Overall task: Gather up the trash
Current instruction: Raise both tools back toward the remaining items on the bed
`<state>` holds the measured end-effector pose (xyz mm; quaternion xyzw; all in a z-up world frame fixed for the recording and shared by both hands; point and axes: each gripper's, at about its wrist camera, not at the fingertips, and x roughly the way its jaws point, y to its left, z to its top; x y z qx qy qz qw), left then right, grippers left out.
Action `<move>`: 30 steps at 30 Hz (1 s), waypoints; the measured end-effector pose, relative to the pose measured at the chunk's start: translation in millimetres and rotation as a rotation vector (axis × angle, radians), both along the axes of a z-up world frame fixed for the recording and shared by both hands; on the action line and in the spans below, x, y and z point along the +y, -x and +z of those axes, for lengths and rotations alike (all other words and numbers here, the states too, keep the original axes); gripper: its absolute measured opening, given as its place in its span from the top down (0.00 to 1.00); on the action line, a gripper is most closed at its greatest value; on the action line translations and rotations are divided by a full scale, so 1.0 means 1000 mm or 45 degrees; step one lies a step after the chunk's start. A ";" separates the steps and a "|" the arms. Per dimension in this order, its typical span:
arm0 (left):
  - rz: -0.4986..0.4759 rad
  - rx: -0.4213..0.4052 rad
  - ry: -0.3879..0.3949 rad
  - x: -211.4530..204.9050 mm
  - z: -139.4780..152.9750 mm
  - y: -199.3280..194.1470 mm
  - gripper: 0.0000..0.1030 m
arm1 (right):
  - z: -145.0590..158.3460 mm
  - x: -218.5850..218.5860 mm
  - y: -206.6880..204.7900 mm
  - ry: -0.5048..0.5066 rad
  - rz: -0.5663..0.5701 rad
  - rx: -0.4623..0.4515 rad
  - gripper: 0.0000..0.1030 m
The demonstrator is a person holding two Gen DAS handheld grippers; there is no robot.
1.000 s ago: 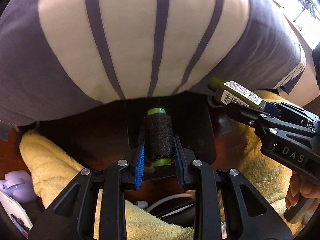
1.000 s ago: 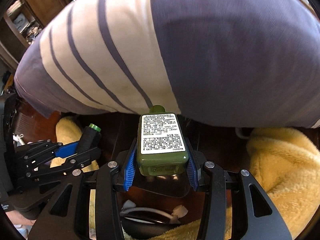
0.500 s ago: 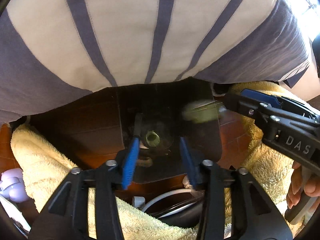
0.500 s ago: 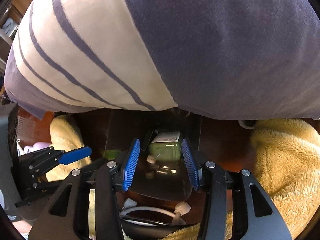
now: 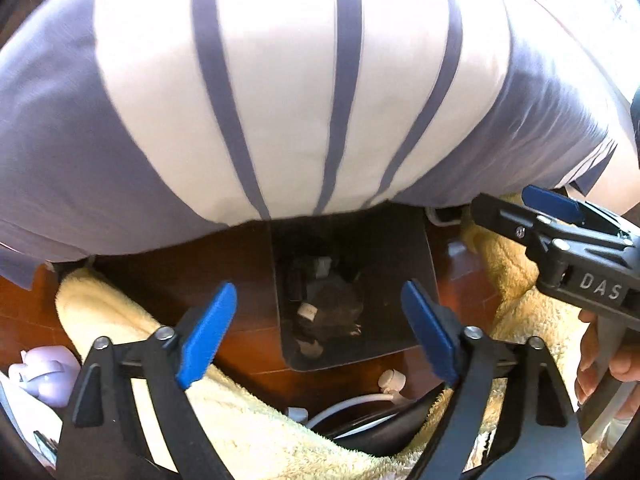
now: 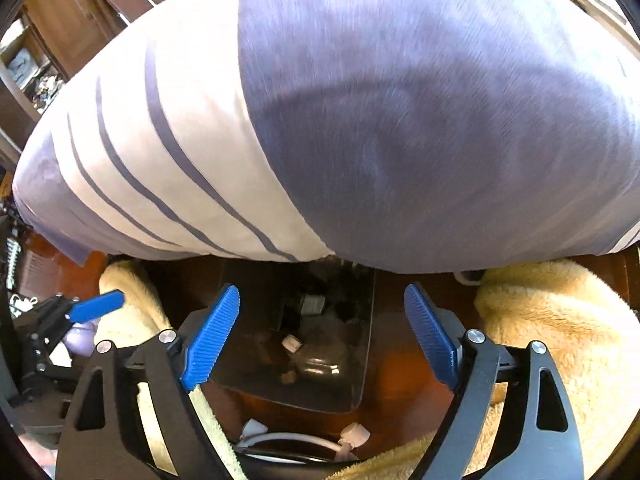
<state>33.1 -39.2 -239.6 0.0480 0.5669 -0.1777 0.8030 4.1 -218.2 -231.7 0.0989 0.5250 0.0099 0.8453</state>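
A dark trash bin [image 5: 400,248] stands on the wooden floor below both grippers, with dim trash in it. A small white piece [image 5: 308,312] lies on the dark pile. A pale label [image 6: 312,305] shows deeper in the bin [image 6: 360,340], apparently on the green bottle. My left gripper [image 5: 316,300] hangs over the bin, its jaws opening wide with nothing between them. My right gripper [image 6: 322,296] hangs over the same bin, jaws also opening and empty. The right gripper [image 5: 552,204] reaches in from the right of the left wrist view. The left gripper [image 6: 96,306] shows at the left edge of the right wrist view.
A person's striped shirt [image 5: 300,100] fills the top of both views. Fluffy yellow cloth [image 5: 120,320] [image 6: 560,340] lies on both sides of the bin. A white cable with plugs [image 6: 348,436] sits near the bottom edge. A lilac object [image 5: 44,376] is at the lower left.
Both grippers opened wide. The dark thread spool left the left gripper and the green bottle left the right one; both dropped into the bin below.
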 end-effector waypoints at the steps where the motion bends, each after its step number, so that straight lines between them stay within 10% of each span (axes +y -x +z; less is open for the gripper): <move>1: 0.005 -0.017 -0.001 0.001 0.005 0.001 0.15 | 0.004 0.000 0.001 0.005 0.000 -0.012 0.12; 30: 0.071 -0.523 0.052 0.014 0.165 -0.054 0.11 | 0.165 -0.047 -0.027 0.132 -0.094 -0.564 0.08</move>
